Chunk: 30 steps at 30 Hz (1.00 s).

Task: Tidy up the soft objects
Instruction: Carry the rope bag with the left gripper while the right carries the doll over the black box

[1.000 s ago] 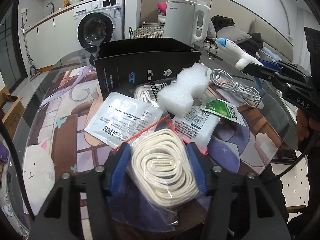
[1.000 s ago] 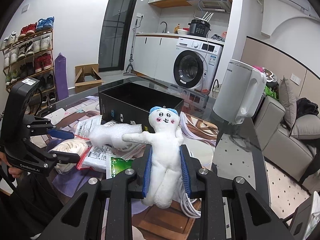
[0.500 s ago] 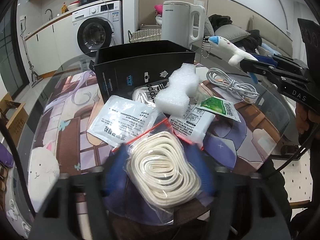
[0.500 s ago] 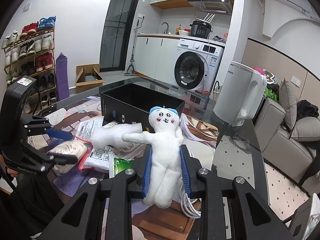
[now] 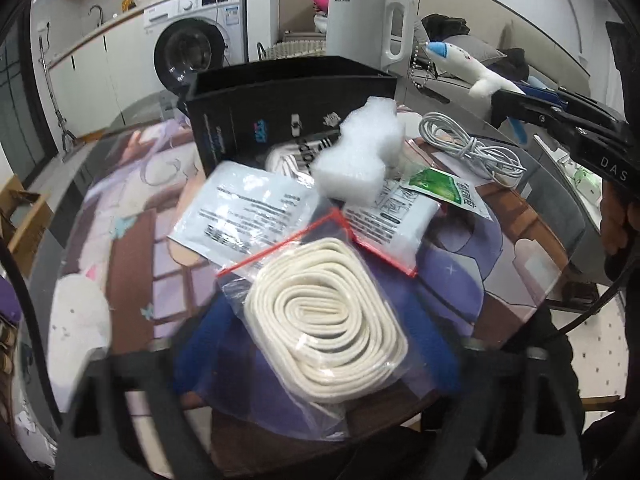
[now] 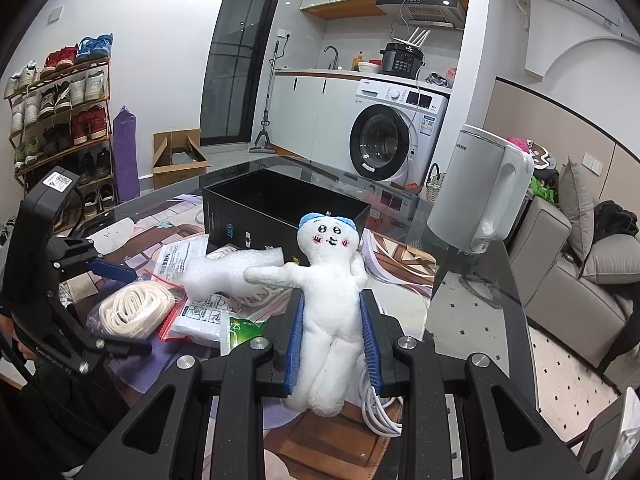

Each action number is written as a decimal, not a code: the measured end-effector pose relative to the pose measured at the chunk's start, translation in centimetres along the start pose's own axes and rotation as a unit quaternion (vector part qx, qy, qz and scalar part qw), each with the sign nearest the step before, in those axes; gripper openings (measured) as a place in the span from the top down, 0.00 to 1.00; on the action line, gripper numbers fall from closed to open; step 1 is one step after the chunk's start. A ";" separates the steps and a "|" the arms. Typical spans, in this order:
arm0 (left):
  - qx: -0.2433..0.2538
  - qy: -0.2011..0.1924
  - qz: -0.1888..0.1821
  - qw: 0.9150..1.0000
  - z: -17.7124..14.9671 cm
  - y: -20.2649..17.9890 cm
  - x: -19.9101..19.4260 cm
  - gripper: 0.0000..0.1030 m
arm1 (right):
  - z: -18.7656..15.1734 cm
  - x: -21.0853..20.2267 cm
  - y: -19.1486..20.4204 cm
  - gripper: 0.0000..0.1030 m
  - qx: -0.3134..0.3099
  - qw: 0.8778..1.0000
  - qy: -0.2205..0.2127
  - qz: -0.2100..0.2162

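My left gripper [image 5: 316, 344] is shut on a clear bag of coiled cream cord [image 5: 328, 320] and holds it above the table's near edge; the fingers are motion-blurred. The bag also shows in the right wrist view [image 6: 132, 308]. My right gripper [image 6: 332, 336] is shut on a white plush doll [image 6: 328, 280] with a blue cap, held upright above the table. The doll shows at the far right in the left wrist view [image 5: 464, 64]. An open black box [image 5: 288, 108] stands behind the pile. White foam [image 5: 360, 156] lies in front of it.
White printed pouches [image 5: 244, 208], a green sachet [image 5: 444, 188] and a coiled white cable [image 5: 472, 148] lie on the round glass table [image 5: 120, 240]. A white kettle [image 6: 480, 196] stands at the back edge. A washing machine [image 6: 396, 140] is beyond.
My left gripper has lifted and pulled back with the cord bag, now blurred by motion. My right gripper keeps the doll almost still.
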<state>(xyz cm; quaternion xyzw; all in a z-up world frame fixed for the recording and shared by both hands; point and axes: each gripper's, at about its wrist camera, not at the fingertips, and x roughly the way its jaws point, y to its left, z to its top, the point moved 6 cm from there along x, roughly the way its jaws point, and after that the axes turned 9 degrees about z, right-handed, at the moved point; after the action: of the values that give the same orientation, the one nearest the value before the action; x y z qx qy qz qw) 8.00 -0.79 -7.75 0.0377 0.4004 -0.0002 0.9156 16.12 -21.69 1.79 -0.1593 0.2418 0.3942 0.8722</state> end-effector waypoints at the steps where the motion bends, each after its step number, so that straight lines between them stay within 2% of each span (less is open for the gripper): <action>1: -0.004 -0.001 -0.002 1.000 0.1 0.2 -0.1 0.36 | 0.0 0.0 0.0 0.74 -0.001 1.000 0.000 -0.001; 3: -0.014 -0.004 -0.015 1.000 0.0 0.6 -0.4 0.48 | 0.0 0.0 0.0 0.74 0.000 1.000 0.000 0.000; 6: -0.020 -0.008 -0.018 1.000 -0.2 0.9 -0.9 0.52 | 0.1 0.0 0.0 0.74 0.000 1.000 -0.001 -0.001; 10: -0.026 -0.021 -0.017 0.999 -0.1 1.3 -1.9 0.52 | 0.1 -0.1 -0.1 0.74 0.000 1.000 -0.003 -0.001; 18: -0.039 -0.078 -0.010 0.996 2.1 2.0 -4.6 0.52 | 0.6 -0.2 0.0 0.74 0.014 1.000 -0.011 0.006; 30: -0.044 -0.139 0.006 0.989 8.3 3.5 -5.4 0.52 | 2.9 1.5 0.1 0.75 0.072 0.996 -0.018 0.041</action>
<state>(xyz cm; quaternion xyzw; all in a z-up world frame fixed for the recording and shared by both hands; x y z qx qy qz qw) 10.57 1.92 2.04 -0.0004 0.2691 0.0171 0.9630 17.76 -19.33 3.38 -0.0795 0.2603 0.4139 0.8687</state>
